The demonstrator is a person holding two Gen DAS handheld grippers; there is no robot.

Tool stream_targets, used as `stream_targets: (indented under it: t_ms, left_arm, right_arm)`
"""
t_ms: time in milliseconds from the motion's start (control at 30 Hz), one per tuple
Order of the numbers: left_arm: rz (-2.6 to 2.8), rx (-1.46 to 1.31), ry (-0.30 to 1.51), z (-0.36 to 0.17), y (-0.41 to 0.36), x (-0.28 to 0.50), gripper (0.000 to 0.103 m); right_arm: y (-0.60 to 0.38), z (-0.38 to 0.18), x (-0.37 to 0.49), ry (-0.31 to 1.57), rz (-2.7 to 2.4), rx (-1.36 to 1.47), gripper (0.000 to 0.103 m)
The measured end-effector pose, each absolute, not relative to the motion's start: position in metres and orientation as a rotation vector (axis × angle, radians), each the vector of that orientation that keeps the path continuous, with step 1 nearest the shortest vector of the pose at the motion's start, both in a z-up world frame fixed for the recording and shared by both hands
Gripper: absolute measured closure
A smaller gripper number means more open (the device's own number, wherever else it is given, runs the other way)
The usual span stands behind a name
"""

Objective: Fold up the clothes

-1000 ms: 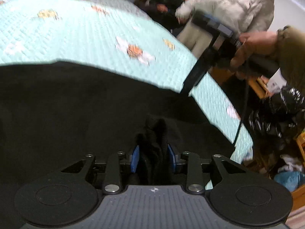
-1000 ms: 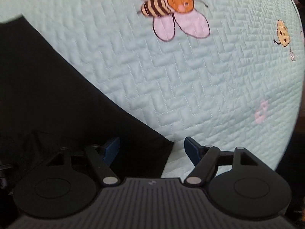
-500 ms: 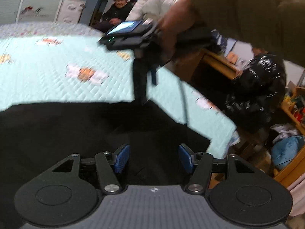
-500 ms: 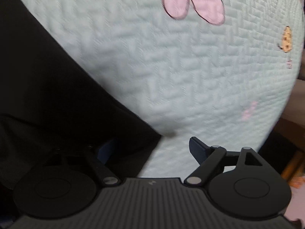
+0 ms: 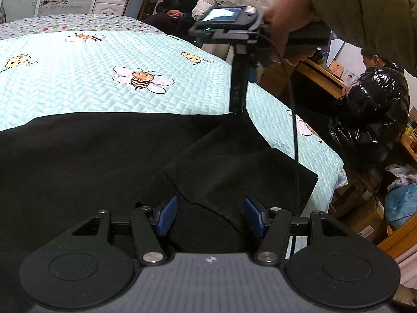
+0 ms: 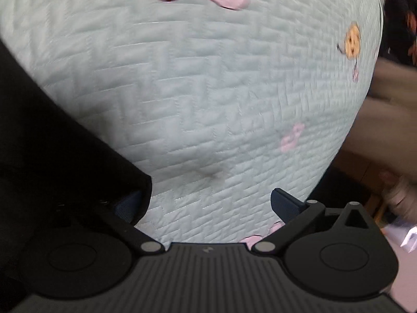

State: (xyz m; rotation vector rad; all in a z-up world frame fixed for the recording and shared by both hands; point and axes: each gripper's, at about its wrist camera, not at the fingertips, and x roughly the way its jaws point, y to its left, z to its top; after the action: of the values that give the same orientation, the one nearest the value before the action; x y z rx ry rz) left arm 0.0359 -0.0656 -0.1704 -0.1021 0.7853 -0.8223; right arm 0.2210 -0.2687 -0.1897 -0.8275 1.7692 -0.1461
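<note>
On left wrist view: black garment lay flat on bee quilt, one flap folded over near right edge. Left gripper stood partly open just above the fabric, pads clear of it, gripping nothing. Right gripper reached down to garment's far corner.

On right wrist view: right gripper opening wide over quilt, garment corner draped beside left pad, unpinched.
</note>
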Motion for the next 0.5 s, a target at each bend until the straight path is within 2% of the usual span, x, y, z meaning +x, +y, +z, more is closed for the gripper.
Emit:
stream_targets:
  t_ms: [67,167,333,500]
  left_arm:
    - [-0.813,-0.093,0.785,-0.17,-0.066,0.036,0.043]
    - [-0.811,-0.077,0.789,-0.17,-0.068,0.036,0.043]
    - [-0.804,-0.084,0.794,-0.169,-0.066,0.036,0.043]
    - [-0.779,-0.128,0.792,-0.164,-0.055,0.036,0.043]
  right_arm:
    - [-0.278,-0.181,0.223,1.734,-0.155,-0.754,0.001]
    - [-0.299,-0.16,0.23,1.601,-0.295,-0.689,0.012]
    - [-0.33,-0.137,0.22,1.495,-0.375,-0.551,0.014]
    - [-0.309,-0.112,0.175,1.304,-0.234,-0.369,0.014]
